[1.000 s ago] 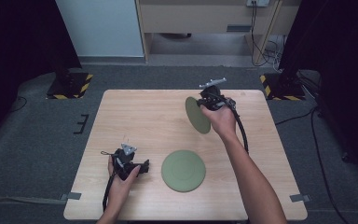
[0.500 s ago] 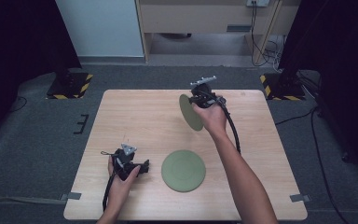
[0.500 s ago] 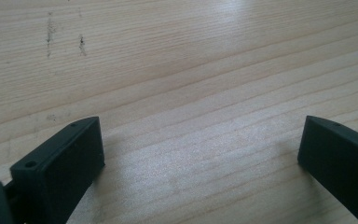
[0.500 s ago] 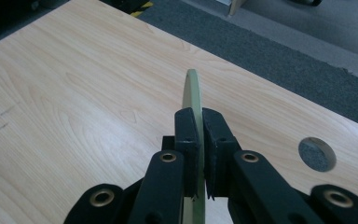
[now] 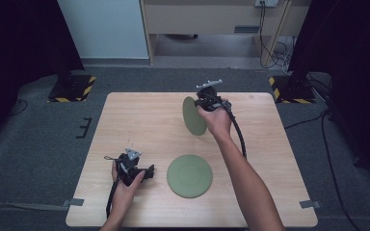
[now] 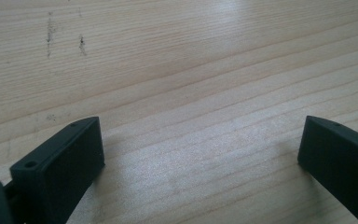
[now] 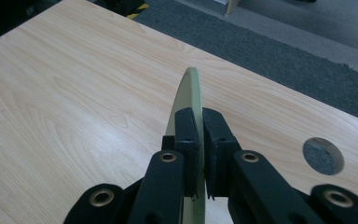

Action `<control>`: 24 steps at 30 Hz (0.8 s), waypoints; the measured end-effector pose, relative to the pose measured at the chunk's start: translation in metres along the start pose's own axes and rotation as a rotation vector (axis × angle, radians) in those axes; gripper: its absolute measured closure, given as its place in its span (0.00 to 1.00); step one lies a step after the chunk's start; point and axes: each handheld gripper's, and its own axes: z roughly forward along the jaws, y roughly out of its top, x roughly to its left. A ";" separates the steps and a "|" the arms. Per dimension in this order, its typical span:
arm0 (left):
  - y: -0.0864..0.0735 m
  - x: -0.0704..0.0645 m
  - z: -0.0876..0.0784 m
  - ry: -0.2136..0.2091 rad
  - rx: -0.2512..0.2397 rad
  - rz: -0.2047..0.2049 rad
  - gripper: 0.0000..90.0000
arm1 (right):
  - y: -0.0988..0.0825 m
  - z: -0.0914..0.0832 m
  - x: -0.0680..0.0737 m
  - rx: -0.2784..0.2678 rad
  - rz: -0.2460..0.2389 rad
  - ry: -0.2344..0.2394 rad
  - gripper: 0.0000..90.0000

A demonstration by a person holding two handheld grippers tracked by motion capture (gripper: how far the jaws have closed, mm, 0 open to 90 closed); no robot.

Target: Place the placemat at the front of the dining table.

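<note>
The right claw (image 5: 203, 107) is clenched on a green plate (image 5: 194, 116), held on edge above the far side of the surface (image 5: 139, 120). The left claw (image 5: 147, 172) rests released and empty near a second plate (image 5: 189, 175) lying flat. Setting the held plate down looks still undone.

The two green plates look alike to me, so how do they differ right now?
The held plate stands on edge in the air, clamped at its rim by the right gripper; the other plate lies flat on the table. The held plate is at the far side, the other plate near the person's side. Both are round, plain and olive green.
</note>
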 end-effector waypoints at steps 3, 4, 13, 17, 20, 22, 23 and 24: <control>0.000 0.000 0.000 0.000 0.000 0.000 0.00 | -0.003 0.000 -0.009 0.004 0.011 -0.007 0.96; 0.000 0.000 0.000 0.000 0.000 0.000 0.00 | -0.005 0.000 -0.012 0.006 0.014 -0.008 0.96; 0.000 0.000 0.000 0.001 0.000 -0.001 0.00 | -0.015 0.003 -0.035 0.022 0.034 -0.018 0.96; 0.001 0.000 0.001 0.002 0.000 -0.002 0.00 | -0.021 0.004 -0.043 0.027 0.044 -0.020 0.96; 0.001 0.000 0.001 0.002 0.000 -0.002 0.00 | -0.028 0.006 -0.051 0.029 0.056 -0.021 0.96; 0.001 0.000 0.001 0.002 0.002 0.000 0.00 | -0.032 0.007 -0.056 0.032 0.070 -0.018 0.96; 0.001 0.000 0.001 0.002 0.001 0.000 0.00 | -0.034 0.008 -0.058 0.033 0.070 -0.018 0.96; 0.001 0.000 0.001 0.002 0.001 0.000 0.00 | -0.036 0.008 -0.061 0.036 0.075 -0.018 0.96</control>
